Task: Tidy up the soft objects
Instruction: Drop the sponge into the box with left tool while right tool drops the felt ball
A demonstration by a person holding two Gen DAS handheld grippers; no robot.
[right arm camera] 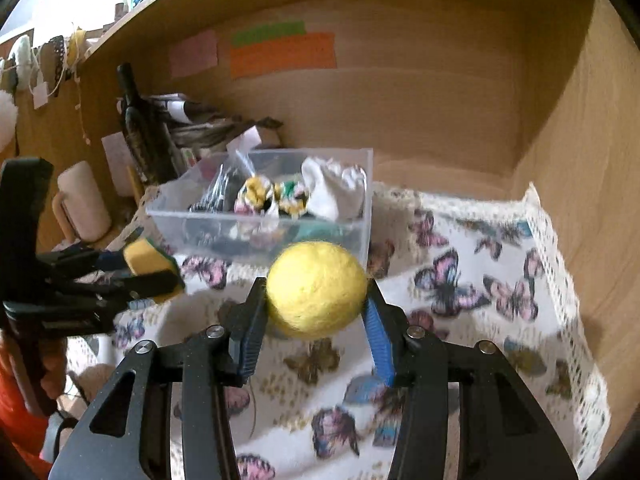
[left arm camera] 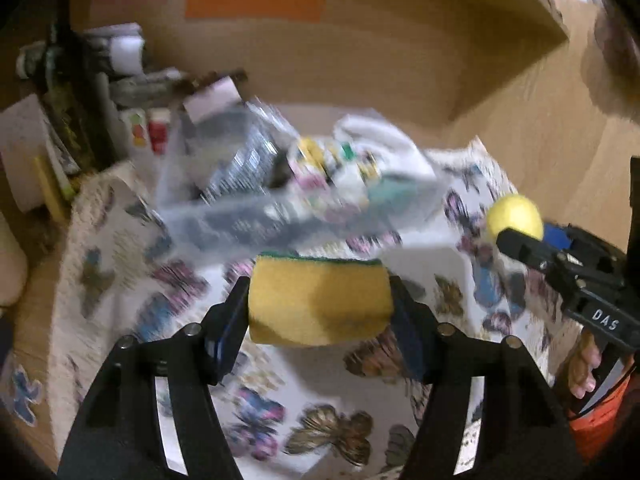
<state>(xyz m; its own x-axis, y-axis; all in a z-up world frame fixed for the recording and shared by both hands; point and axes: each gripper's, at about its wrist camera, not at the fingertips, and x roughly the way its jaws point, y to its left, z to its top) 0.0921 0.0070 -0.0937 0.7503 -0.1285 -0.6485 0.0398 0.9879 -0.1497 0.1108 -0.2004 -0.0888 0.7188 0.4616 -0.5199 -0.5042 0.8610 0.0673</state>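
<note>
**Both claws loaded, bin just ahead**

Left wrist view: the left claw [left arm camera: 319, 300] is pinching a yellow sponge [left arm camera: 320, 300] with a green scouring side, holding it above the butterfly cloth [left arm camera: 120, 280] on the worktop, just short of the clear plastic bin [left arm camera: 224, 220]. The picture is blurring, so the hand looks to be moving fast; a hasty release could be dropping the sponge on the near rim.

Right wrist view: the right claw [right arm camera: 316, 300] is gripping a yellow felt ball [right arm camera: 317, 289], again just before the bin [right arm camera: 360, 216]. The bin is already holding socks [right arm camera: 336, 188] and a bag. The ball is round, so it could be rolling off that heap and out. Both claws are converging, and a collision looks possible.
</note>
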